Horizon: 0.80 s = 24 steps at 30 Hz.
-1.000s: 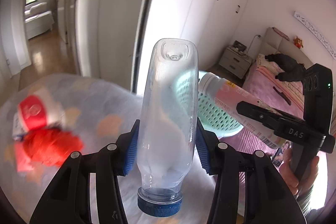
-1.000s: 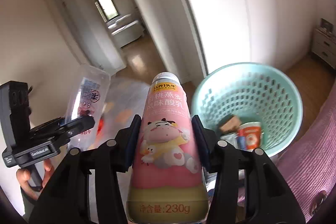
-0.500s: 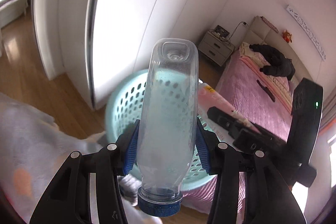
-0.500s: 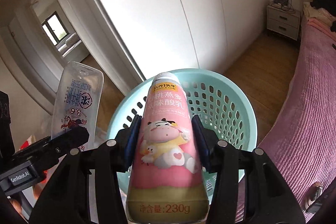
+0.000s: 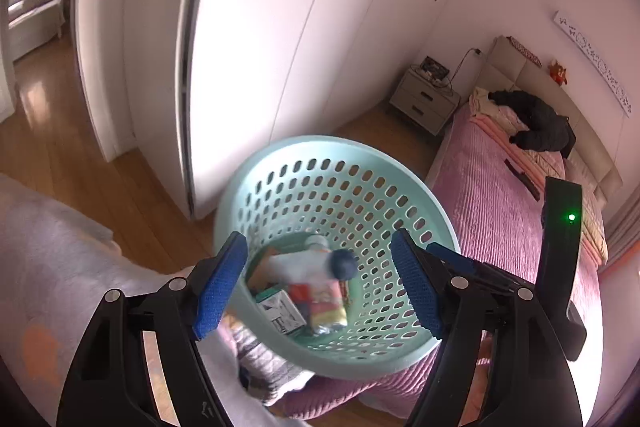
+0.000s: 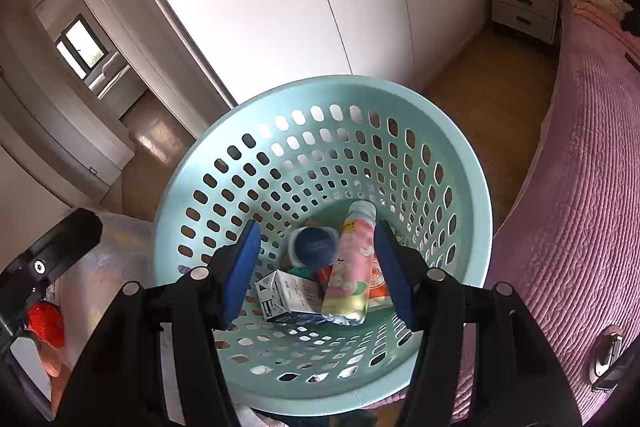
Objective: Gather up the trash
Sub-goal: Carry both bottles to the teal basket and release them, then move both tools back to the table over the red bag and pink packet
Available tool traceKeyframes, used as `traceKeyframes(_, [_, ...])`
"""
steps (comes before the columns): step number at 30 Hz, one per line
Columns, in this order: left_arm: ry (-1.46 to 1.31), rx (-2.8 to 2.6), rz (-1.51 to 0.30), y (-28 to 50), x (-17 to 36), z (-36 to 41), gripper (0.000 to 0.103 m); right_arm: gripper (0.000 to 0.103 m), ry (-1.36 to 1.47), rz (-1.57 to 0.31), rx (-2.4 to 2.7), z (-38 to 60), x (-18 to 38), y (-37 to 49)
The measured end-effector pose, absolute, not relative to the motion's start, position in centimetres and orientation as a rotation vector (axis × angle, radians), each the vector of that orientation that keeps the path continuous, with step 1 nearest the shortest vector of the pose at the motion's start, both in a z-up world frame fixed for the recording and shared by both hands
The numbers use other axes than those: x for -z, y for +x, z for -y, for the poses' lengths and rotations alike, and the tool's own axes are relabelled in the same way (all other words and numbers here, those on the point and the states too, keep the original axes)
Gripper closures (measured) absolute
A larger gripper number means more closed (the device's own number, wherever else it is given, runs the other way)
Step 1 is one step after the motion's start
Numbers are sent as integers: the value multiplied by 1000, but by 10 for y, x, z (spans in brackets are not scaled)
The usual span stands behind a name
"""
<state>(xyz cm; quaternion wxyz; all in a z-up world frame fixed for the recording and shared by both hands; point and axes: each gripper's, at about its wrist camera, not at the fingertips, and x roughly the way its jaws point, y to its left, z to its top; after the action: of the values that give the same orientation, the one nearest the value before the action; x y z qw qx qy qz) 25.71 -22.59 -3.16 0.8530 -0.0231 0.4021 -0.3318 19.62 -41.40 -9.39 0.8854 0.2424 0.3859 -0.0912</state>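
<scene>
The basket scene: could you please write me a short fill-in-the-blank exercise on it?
1. The pink yogurt bottle lies inside the ____ basket.
2. The clear bottle in the basket has a ____ cap.
3. The basket stands beside a bed with a ____ cover.
4. Between the right gripper fingers, opening now, nothing is ____.

Missing: teal; blue; pink; held

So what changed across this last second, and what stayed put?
Both grippers swung over the teal basket and let go: the clear bottle left the left gripper, the pink yogurt bottle left the right gripper. Both now lie in the basket, jaws still opening. The basket stayed put.
</scene>
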Motion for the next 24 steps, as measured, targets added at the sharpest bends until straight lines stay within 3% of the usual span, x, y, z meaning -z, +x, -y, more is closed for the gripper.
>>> traceKeyframes(12, [-158,609,-717,183,-10,111,30,48,410,-698,32,349,40,161])
traceKeyframes(24, [-197,352,-634,138,-28,-26,30,47,213,-653,-260,207,-1,161])
